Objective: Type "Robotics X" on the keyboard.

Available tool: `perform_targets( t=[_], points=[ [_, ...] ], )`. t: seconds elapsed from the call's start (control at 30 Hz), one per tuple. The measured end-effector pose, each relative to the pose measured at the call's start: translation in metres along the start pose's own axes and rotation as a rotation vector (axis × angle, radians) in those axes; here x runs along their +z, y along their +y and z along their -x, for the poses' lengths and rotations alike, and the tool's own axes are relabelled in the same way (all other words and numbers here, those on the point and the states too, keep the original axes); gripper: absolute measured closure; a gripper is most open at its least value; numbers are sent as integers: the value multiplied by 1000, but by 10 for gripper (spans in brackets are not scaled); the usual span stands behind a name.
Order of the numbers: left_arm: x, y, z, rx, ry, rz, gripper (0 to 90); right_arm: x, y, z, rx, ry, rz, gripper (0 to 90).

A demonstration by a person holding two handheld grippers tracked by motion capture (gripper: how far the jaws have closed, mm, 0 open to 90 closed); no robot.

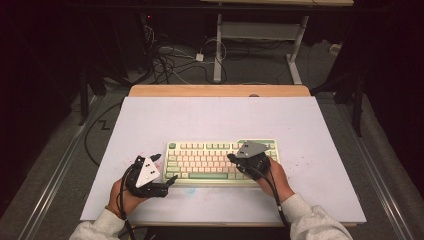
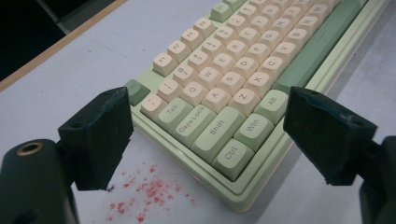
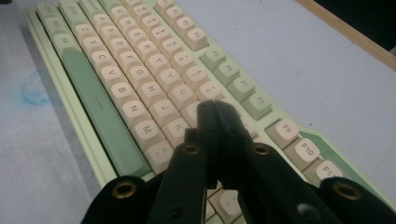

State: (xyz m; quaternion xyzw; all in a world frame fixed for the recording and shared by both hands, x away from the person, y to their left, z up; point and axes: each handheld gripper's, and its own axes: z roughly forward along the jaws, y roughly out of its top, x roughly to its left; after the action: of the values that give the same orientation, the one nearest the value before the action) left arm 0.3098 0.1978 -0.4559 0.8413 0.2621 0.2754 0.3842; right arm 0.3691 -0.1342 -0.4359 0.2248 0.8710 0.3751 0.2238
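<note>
A pale green keyboard with cream and green keys lies on the white tabletop, toward its front edge. My left gripper sits at the keyboard's left end, open, its jaws spread on either side of the keyboard's near left corner with nothing between them. Over the right half of the keyboard is my right gripper, pointing left; in the right gripper view its jaws are pressed together, tips just above the cream keys around K and L. They hold nothing.
Red specks stain the tabletop by the keyboard's left corner, and a faint blue smear lies in front of the keyboard. The table's wooden back edge runs behind. Cables and table legs stand on the floor beyond.
</note>
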Motion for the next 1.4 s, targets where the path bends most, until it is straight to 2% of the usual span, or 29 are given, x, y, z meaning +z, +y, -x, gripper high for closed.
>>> perform_targets(
  t=[0.23,0.47,0.7,0.9,0.93,1.03,1.37,1.4],
  points=[
    [0,0,0,0,-5,2,155,14,3,1,3,1,-38,900],
    [2,0,2,9,-14,-7,155,23,5,1,-24,-9,-91,900],
    [4,1,4,16,-23,-17,155,28,6,1,-27,-24,-105,900],
    [4,1,4,14,-22,-16,156,32,8,0,-45,-21,-143,900],
    [3,1,4,12,-22,-10,157,31,8,-1,-55,-30,-142,900],
    [2,1,3,7,-22,-7,159,23,11,-4,-48,-45,-83,900],
    [4,1,4,9,-26,-15,158,8,7,2,-3,-34,-16,900],
    [4,1,4,9,-28,-15,158,7,7,2,2,-35,-6,857]
  ],
)
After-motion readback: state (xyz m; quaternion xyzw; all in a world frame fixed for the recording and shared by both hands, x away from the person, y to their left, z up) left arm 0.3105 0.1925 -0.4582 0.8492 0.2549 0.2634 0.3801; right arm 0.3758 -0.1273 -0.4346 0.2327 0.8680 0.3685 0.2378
